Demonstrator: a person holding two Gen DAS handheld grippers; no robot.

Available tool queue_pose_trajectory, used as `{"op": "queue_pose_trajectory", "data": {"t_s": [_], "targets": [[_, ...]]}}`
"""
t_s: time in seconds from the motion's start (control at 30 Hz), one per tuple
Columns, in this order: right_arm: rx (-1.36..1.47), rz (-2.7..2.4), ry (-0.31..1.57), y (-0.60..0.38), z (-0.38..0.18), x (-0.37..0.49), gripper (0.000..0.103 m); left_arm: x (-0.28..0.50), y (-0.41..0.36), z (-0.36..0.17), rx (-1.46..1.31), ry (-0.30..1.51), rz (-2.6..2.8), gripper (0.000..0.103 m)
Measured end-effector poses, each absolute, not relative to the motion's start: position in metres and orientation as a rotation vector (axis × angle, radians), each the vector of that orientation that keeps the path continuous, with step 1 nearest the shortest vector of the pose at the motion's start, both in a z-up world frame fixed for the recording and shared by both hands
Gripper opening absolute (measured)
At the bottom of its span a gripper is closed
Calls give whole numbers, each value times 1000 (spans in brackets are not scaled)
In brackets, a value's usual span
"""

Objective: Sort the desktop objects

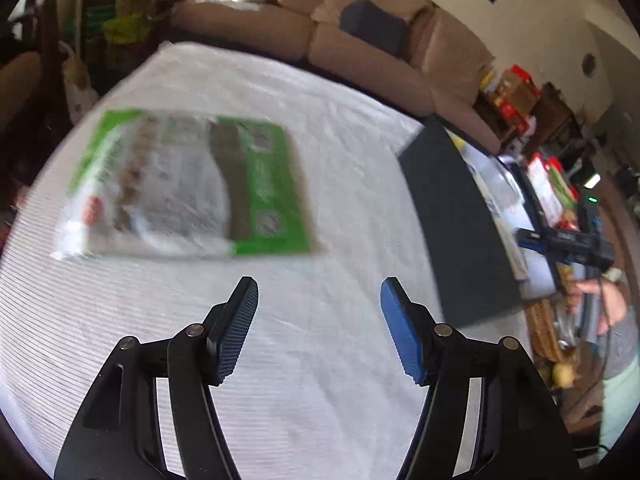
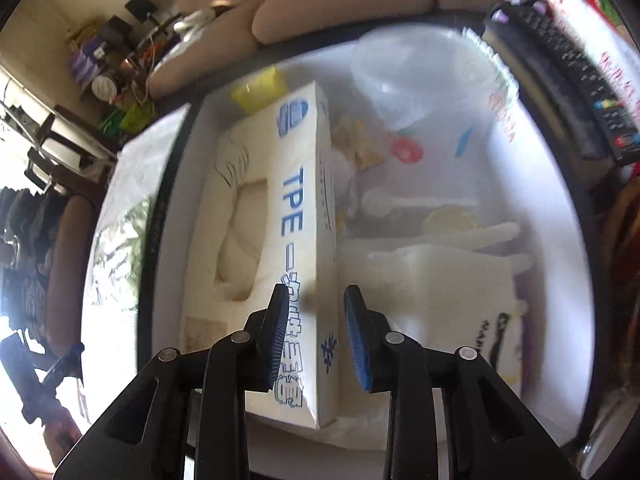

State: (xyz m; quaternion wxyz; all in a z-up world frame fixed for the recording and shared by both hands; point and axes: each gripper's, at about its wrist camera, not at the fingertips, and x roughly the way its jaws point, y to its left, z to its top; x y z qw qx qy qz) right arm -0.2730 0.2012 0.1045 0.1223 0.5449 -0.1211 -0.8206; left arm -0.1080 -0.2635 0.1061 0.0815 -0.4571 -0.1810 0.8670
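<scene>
Left wrist view: the left tongs (image 1: 318, 330) hang spread and empty above the white-covered counter (image 1: 340, 184). Ahead and to their left lies a green-and-white packet (image 1: 188, 188), flat and apart from the dark storage box (image 1: 452, 216) off to their right; it looks yet to be sorted.

Right wrist view: the right tongs (image 2: 316, 336) stand narrowed astride the upper edge of a white glove box (image 2: 298, 240) lettered "TPE", which sits inside the storage box (image 2: 160, 216); whether the pads press it cannot be told. Beyond the tongs, to their right, lie a clear lid (image 2: 390, 76), plastic spoons (image 2: 404, 202) and bags. Sorting appears well advanced, though unfinished.
</scene>
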Motion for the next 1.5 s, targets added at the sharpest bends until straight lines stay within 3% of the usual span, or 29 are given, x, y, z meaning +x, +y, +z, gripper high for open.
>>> {"op": "queue_pose_trajectory", "data": {"t_s": [0.17, 0.27, 0.33, 0.43, 0.63, 0.8, 1.03, 1.2, 1.33, 1.43, 1.5], "targets": [[1450, -2489, -313, 186, 148, -255, 32, -102, -324, 97, -1351, -635, 2692, 69], [1295, -2507, -297, 158, 174, -236, 51, -100, -363, 87, -1406, -712, 2744, 72], [1230, -2472, -256, 123, 183, -227, 53, -96, -388, 84, -1398, -743, 2801, 78], [1190, -2376, -202, 62, 182, -219, 53, -92, -423, 75, -1417, -873, 2810, 78], [1252, -2233, -120, -55, 134, -216, 53, -98, -455, 54, -1496, -900, 2835, 78], [1354, -2250, -126, -97, 70, -236, 53, -112, -469, 26, -1614, -906, 2805, 78], [1429, -2273, -348, -89, 13, -262, 53, -123, -467, 8, -1676, -883, 2761, 79], [1449, -2232, -479, -87, 1, -271, 59, -136, -453, 7, -1686, -801, 2760, 80], [1438, -2178, -494, -100, 3, -272, 59, -141, -444, 7, -1664, -793, 2719, 79], [1436, -2134, -471, -114, 2, -272, 52, -143, -434, 8, -1671, -734, 2710, 78], [1437, -2111, -463, -117, 1, -270, 35, -144, -430, 9, -1665, -710, 2706, 73]]}}
